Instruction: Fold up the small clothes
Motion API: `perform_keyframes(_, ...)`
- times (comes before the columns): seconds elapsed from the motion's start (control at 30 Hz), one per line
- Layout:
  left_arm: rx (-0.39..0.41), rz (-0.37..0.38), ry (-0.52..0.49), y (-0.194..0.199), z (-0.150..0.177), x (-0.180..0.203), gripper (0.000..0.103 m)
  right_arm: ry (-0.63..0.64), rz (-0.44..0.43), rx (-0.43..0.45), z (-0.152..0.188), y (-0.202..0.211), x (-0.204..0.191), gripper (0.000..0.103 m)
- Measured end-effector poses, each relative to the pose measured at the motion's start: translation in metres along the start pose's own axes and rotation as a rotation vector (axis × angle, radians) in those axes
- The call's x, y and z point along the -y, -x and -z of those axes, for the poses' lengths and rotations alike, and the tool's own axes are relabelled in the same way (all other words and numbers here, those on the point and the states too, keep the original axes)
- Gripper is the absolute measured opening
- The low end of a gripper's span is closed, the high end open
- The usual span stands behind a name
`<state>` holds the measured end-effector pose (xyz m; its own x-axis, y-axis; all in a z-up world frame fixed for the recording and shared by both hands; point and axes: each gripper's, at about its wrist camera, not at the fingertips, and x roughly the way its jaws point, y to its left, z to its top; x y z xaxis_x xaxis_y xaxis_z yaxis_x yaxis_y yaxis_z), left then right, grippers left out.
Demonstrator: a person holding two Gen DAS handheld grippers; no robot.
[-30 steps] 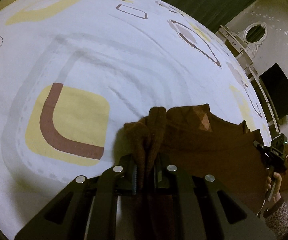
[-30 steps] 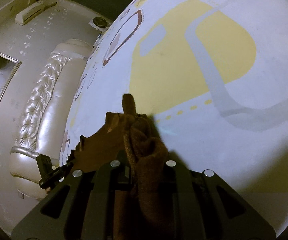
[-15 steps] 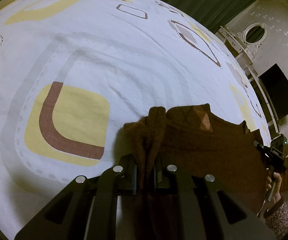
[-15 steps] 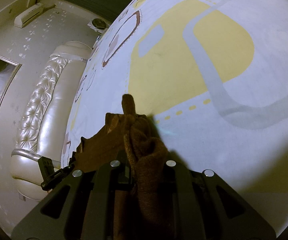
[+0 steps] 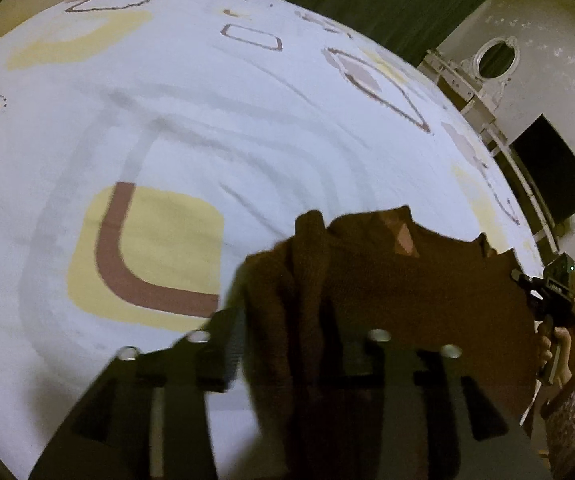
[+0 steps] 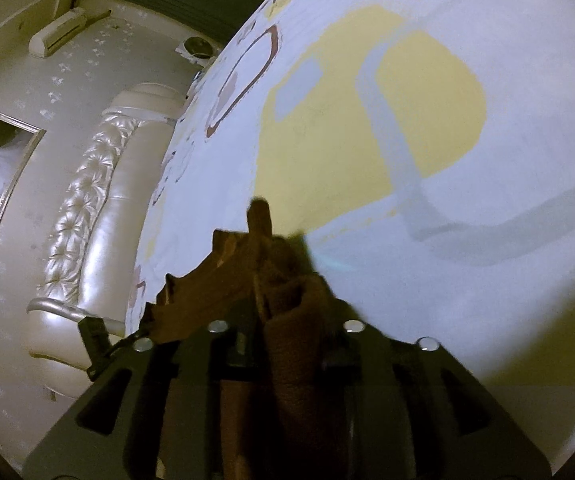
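Underneath, a white bedsheet (image 5: 215, 128) with yellow and brown shapes fills both views. Over it hangs a brown knit garment (image 5: 387, 292), stretched between the two grippers and raised above the sheet. Its cloth still lies between the left gripper's (image 5: 291, 344) fingers, which stand apart, blurred. The right gripper (image 6: 283, 332) is clamped on a bunched corner of the garment (image 6: 287, 308). Beside the bed stands a tufted headboard (image 6: 99, 208).
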<state>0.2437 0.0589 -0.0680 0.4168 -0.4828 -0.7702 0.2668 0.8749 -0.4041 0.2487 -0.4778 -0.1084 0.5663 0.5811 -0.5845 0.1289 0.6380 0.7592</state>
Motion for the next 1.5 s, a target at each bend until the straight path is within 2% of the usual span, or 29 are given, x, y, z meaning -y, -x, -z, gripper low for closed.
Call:
perform_keyframes(0.07,0.012,0.01,0.002,0.008,-0.003,-0.005,0.048,0.006,0.038,0.028,-0.007,0.012,-0.001,0.035)
perform_keyframes(0.13,0.022,0.025,0.001,0.014,-0.007,-0.007,0.05,0.016,0.035,0.056,-0.016,0.023,-0.005,0.04)
perform_keyframes(0.23,0.026,0.021,-0.028,0.015,-0.02,-0.005,0.052,0.071,0.03,0.055,-0.028,0.023,-0.021,0.044)
perform_keyframes(0.3,0.012,0.02,-0.059,0.01,-0.03,0.005,0.052,0.114,0.024,0.033,-0.034,0.014,-0.033,0.045)
perform_keyframes(0.43,-0.033,0.026,-0.149,-0.01,-0.045,0.043,0.059,0.196,0.026,-0.039,-0.041,-0.016,-0.056,0.048)
perform_keyframes(0.53,-0.071,-0.02,-0.224,-0.03,-0.049,0.07,0.061,0.255,0.052,-0.114,-0.044,-0.048,-0.071,0.048)
perform_keyframes(0.67,-0.129,-0.097,-0.234,-0.063,-0.052,0.086,0.061,0.278,0.063,-0.16,-0.044,-0.074,-0.08,0.048)
perform_keyframes(0.73,-0.13,-0.114,-0.223,-0.07,-0.052,0.086,0.061,0.287,0.095,-0.179,-0.042,-0.085,-0.083,0.048)
perform_keyframes(0.87,-0.115,-0.18,-0.205,-0.08,-0.052,0.081,0.067,0.27,0.176,-0.113,-0.046,-0.084,-0.081,0.048)
perform_keyframes(1.0,-0.089,-0.218,-0.191,-0.076,-0.052,0.073,0.069,0.23,0.174,-0.034,-0.048,-0.068,-0.077,0.048)
perform_keyframes(1.33,-0.049,-0.199,-0.102,-0.05,-0.038,0.072,0.069,0.189,0.056,0.036,0.004,-0.02,-0.084,0.056)
perform_keyframes(1.5,-0.038,-0.214,-0.097,-0.032,-0.021,0.076,0.069,0.174,0.041,0.014,0.029,-0.013,-0.091,0.056)
